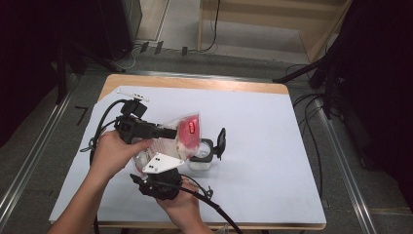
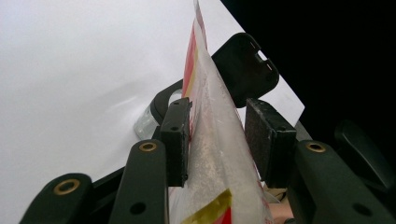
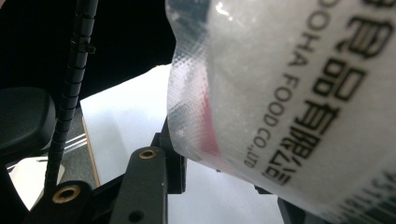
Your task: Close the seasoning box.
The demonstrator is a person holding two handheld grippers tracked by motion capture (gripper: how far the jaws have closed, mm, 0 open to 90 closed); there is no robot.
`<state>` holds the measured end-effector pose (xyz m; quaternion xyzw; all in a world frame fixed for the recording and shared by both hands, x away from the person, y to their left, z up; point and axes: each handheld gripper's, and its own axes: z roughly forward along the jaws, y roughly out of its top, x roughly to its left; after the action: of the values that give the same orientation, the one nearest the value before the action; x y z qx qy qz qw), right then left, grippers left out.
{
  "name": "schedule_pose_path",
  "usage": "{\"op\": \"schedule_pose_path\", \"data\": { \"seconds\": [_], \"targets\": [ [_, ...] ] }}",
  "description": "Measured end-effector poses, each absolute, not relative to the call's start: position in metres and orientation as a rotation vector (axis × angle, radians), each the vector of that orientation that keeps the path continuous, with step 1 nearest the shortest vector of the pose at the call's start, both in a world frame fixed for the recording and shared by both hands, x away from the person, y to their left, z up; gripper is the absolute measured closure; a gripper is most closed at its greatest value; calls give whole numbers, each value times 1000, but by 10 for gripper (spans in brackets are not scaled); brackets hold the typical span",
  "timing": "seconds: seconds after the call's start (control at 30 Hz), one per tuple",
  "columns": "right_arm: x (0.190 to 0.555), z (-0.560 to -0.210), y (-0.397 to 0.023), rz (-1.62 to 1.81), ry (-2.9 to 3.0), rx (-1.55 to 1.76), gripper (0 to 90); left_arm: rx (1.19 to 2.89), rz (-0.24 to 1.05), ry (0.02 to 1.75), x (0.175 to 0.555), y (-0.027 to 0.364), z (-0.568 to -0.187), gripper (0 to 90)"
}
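Both tools grip the plastic bag of white powder (image 1: pixel 181 136), left tool (image 1: pixel 168 132) pinching its upper part, right tool (image 1: pixel 146 168) clamping its lower end, bag's red top tilted over the open-lidded jar (image 1: pixel 202 157).

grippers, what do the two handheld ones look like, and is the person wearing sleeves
Both are black plastic. The left claw has flat, dark, rough-textured pads on arms fixed with brass-ringed rivets. The right claw carries a grey three-cornered plate with small dark holes. Black cables trail from each; one is ribbed. No sleeves show on the forearms.
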<state>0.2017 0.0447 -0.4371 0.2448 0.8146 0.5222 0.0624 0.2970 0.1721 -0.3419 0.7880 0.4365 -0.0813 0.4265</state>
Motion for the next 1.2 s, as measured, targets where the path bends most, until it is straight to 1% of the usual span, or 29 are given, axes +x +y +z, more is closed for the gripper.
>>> {"op": "schedule_pose_path", "data": {
  "seconds": [1.2],
  "targets": [
    [199, -440, 45, 1580, 2451, 743, 641, 1986, -208, 1075, 296, 170, -343, 614]
  ]
}}
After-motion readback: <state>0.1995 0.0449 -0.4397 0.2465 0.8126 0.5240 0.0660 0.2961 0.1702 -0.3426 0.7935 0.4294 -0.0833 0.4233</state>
